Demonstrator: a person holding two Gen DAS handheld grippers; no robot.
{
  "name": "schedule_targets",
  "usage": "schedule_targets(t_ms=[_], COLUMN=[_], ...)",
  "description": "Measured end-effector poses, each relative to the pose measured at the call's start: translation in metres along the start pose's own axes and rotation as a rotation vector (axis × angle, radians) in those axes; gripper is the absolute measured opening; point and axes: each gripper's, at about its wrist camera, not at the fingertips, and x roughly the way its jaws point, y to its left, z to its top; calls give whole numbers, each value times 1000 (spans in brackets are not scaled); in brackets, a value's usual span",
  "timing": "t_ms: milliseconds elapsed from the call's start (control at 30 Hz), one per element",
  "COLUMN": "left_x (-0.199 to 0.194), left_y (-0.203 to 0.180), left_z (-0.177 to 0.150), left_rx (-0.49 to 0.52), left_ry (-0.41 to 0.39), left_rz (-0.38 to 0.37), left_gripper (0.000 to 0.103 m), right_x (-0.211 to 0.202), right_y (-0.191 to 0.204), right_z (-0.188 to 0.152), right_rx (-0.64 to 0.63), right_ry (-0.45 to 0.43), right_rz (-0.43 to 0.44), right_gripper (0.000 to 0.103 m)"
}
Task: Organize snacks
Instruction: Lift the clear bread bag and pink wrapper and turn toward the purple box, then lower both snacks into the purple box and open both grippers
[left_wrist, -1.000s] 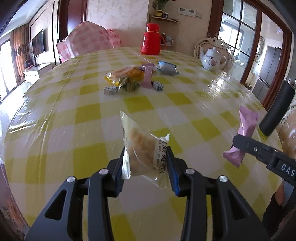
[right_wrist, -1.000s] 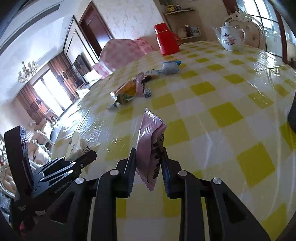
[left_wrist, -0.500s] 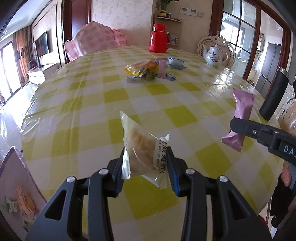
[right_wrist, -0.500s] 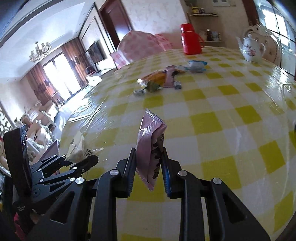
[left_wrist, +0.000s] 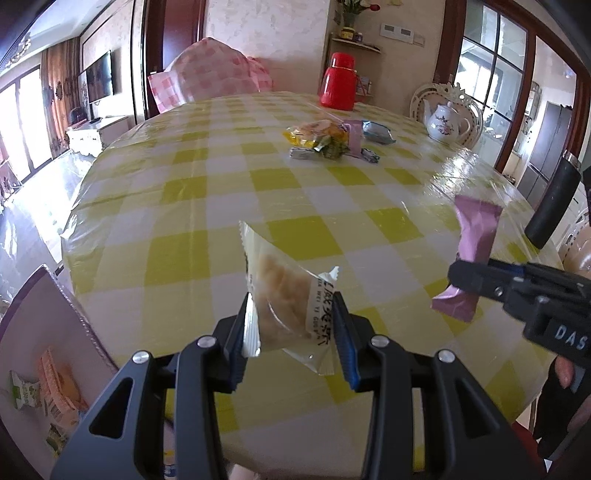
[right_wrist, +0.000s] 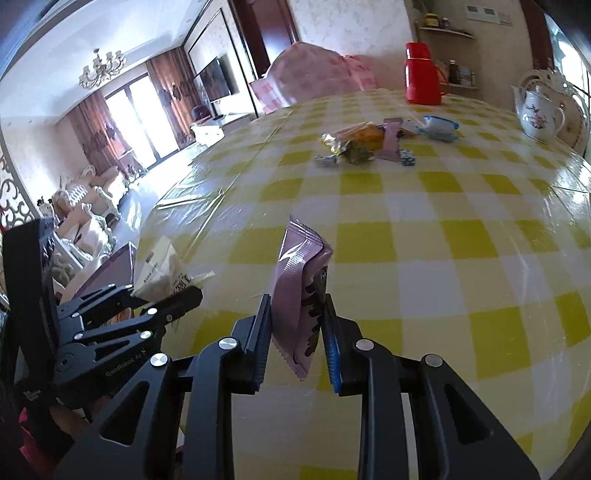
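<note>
My left gripper (left_wrist: 291, 317) is shut on a clear packet of pale biscuits (left_wrist: 284, 299), held over the near edge of the yellow checked table (left_wrist: 207, 206). My right gripper (right_wrist: 295, 325) is shut on a pink snack packet (right_wrist: 301, 288), also held above the near table edge. In the left wrist view that pink packet (left_wrist: 472, 243) hangs at the right. In the right wrist view the biscuit packet (right_wrist: 162, 269) and left gripper (right_wrist: 166, 291) sit at the left. A pile of several snacks (left_wrist: 332, 138) lies mid-table.
A purple box (left_wrist: 44, 354) with snack packets inside stands below the table's left edge. A red thermos (left_wrist: 338, 86) and a white teapot (left_wrist: 445, 122) stand at the far side. A pink-checked chair (left_wrist: 210, 72) is behind the table.
Both grippers have drawn back toward the near table edge with their packets still held. The purple box has come into view at the lower left.
</note>
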Motion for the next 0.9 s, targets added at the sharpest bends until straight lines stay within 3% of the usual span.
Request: schedule_targets(t_ms=[233, 600, 900], left_x=[-17, -46, -50], left_y=[23, 93, 158], left_z=[-1, -8, -27], left_rx=[-32, -81, -91], left_ry=[-27, -29, 92], left_rz=[20, 170, 304], left_gripper=[41, 41, 42], right_x=[7, 26, 43], right_y=[46, 156, 220], right_z=[3, 0, -21], right_rx=[-96, -344, -480], right_ry=[15, 43, 112], right_rz=[35, 140, 234], right_gripper=[26, 26, 26])
